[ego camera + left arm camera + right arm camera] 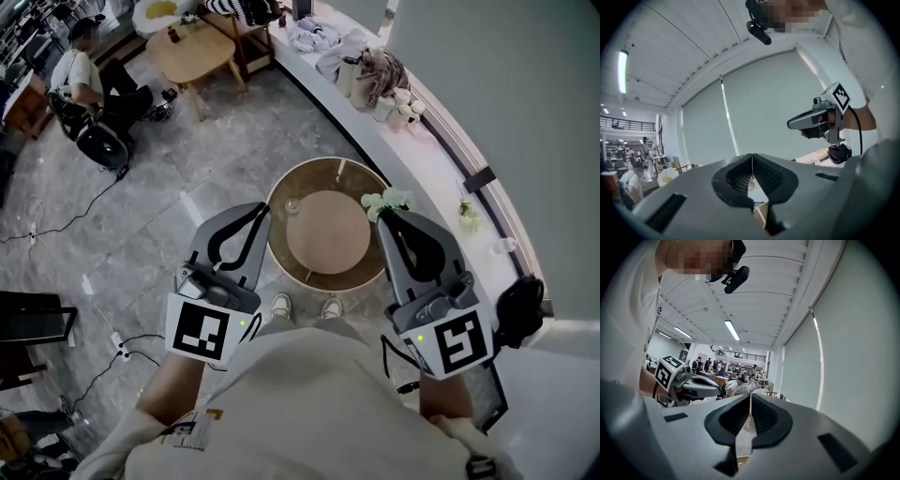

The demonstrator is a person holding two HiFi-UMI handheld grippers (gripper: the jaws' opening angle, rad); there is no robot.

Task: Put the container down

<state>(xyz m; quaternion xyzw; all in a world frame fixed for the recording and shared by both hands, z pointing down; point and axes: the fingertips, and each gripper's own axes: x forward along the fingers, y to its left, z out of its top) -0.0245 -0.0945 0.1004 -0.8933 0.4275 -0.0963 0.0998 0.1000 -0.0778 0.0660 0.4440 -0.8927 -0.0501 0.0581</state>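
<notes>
Both tools were empty. The left hand-held gripper (255, 214) had its jaws pressed together, the black ribbed pads (761, 173) meeting along one thin seam, and the right hand-held gripper (387, 218) was closed just the same with nothing in it. Their bodies were smooth matte grey plastic, each carrying a cube with black-and-white square markers.

Between and below them stood the round worktop (279, 246), an amber glass ring around a plain wooden disc (328, 232). The container (292, 205), small and clear, sat on the glass ring at the left side, near the left tool's tips but apart from them. It was too small for me to tell whether anything was in it. A bunch of white flowers (386, 200) lay over the ring's right edge, partly behind the right tool. The floor (169, 216) was polished grey stone. My operator's shoes (281, 305) showed just under the rim, half hidden by the shirt.
</notes>
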